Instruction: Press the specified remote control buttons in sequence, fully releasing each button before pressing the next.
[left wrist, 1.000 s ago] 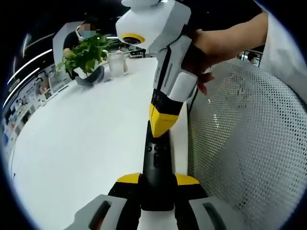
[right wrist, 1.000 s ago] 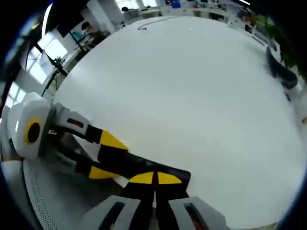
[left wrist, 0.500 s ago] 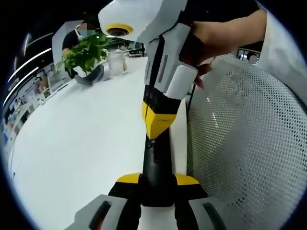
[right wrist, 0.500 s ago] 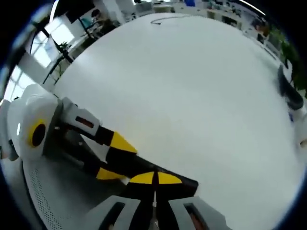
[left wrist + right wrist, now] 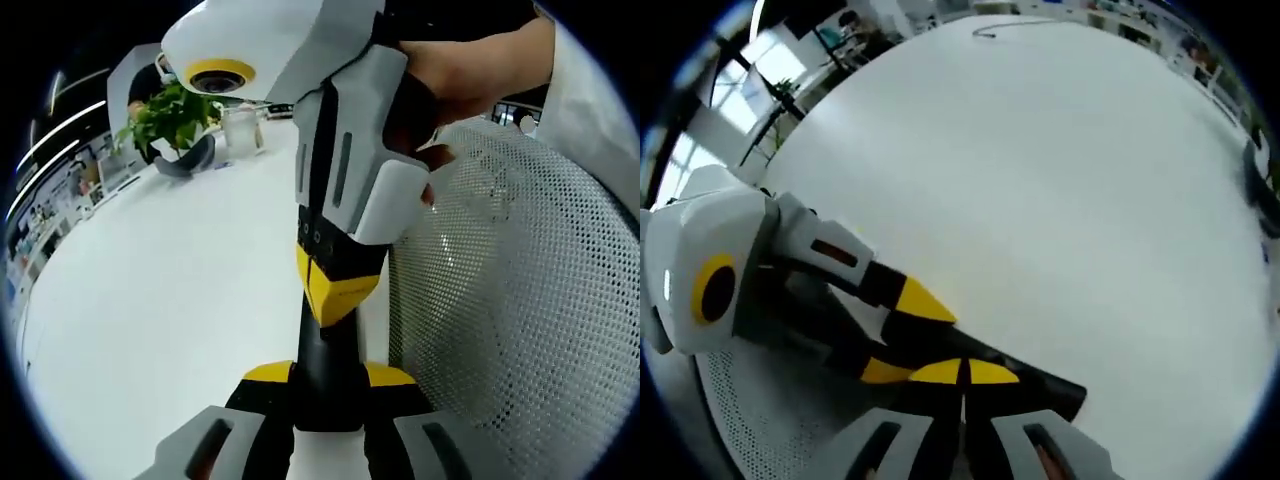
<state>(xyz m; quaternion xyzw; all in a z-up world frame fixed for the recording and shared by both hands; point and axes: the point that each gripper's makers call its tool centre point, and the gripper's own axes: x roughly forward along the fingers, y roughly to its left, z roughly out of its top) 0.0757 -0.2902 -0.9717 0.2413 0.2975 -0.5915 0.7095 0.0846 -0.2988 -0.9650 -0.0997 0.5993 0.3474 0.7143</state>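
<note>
A black remote control (image 5: 322,348) lies lengthwise between the yellow-tipped jaws of my left gripper (image 5: 328,374), which is shut on its near end. My right gripper (image 5: 338,290), held by a hand (image 5: 450,70), comes down from above with its yellow tips together on the remote's upper face, hiding the buttons beneath. In the right gripper view my own jaws (image 5: 962,372) are shut tip to tip over the remote (image 5: 1040,378). The left gripper (image 5: 902,337) enters from the left, clamped on that remote.
The white table (image 5: 170,290) stretches away to the left. A potted plant (image 5: 170,115) and a glass jar (image 5: 243,130) stand at its far end. A white mesh chair back (image 5: 510,300) sits close on the right. A thin cable (image 5: 995,30) lies far across the table.
The right gripper has slid down the remote toward the left gripper's jaws and looms larger, covering more of the remote. The left gripper keeps its hold.
</note>
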